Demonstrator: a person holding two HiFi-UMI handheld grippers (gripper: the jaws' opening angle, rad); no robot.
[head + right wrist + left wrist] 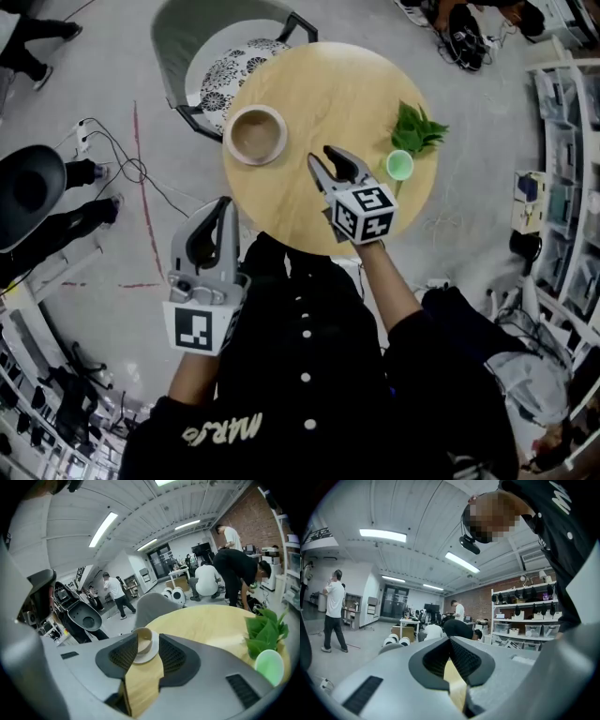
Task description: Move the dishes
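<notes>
A beige bowl [256,134] sits on a white plate at the left side of the round wooden table [328,94]. My right gripper [324,157] hovers over the table's middle, open, with nothing between its fingers. In the right gripper view the bowl [142,644] shows through the gap between the jaws, some way ahead. My left gripper [221,206] is off the table, at its near left edge, shut and holding nothing. In the left gripper view its jaws meet with only a sliver of table showing below them.
A small green cup [399,165] and a leafy green plant [415,129] stand at the table's right side. A grey chair [216,56] with a patterned cushion is tucked in behind the bowl. Cables [122,164] lie on the floor at left; shelves [567,141] line the right.
</notes>
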